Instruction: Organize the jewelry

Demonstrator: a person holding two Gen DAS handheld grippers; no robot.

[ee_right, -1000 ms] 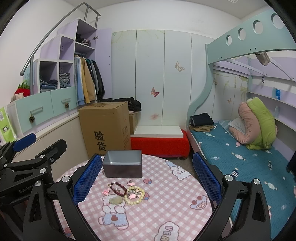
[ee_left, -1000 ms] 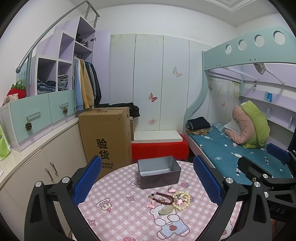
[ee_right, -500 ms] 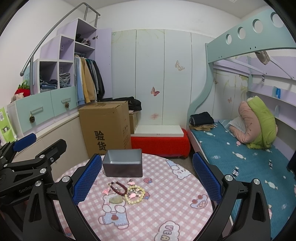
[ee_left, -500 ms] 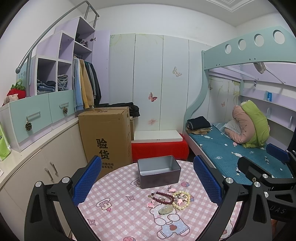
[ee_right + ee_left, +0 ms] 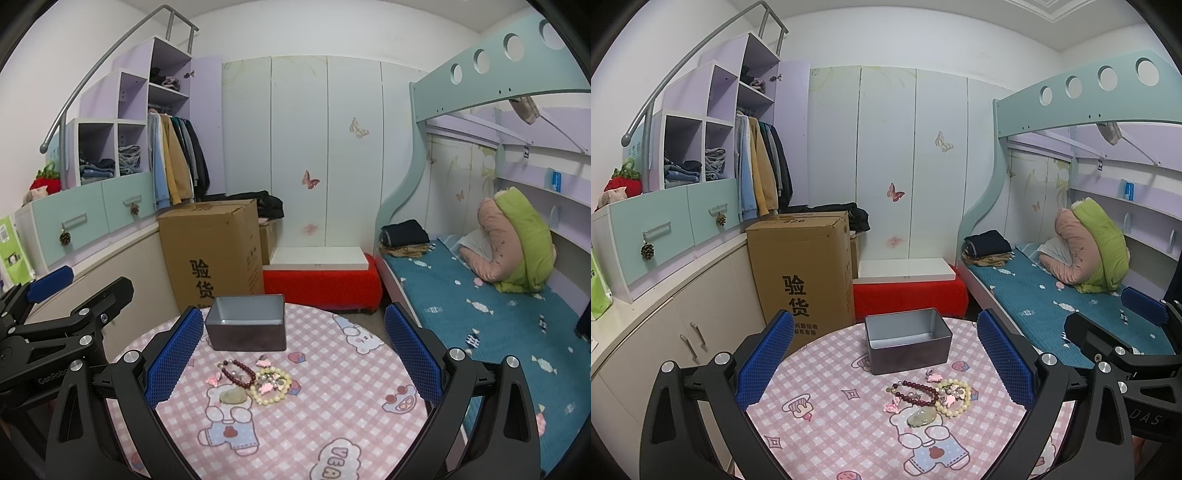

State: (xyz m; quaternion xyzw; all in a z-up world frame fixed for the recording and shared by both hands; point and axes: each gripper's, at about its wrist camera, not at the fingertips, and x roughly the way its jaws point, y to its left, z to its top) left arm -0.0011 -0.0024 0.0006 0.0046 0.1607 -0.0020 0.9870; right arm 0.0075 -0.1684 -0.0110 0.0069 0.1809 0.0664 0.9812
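Both claws wide apart, empty; cardboard box marked "验货"; "GenRobo…" on left claw.

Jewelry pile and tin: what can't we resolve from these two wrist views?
- Small pink charms: too small, both views; type unclear.
- Metal tin floor: right view, near wall hides most of it.
- Dark red bracelet and cream bracelet: tangled or merely touching, unclear.
- Table near edge: cut off by the frame.

We get two wrist fisheyes hovering above the near edge of a round pink-checked table, both facing 12 o'clock toward the white butterfly wardrobe. The left view sits slightly nearer; both share the open grey metal tin and bunk bed.
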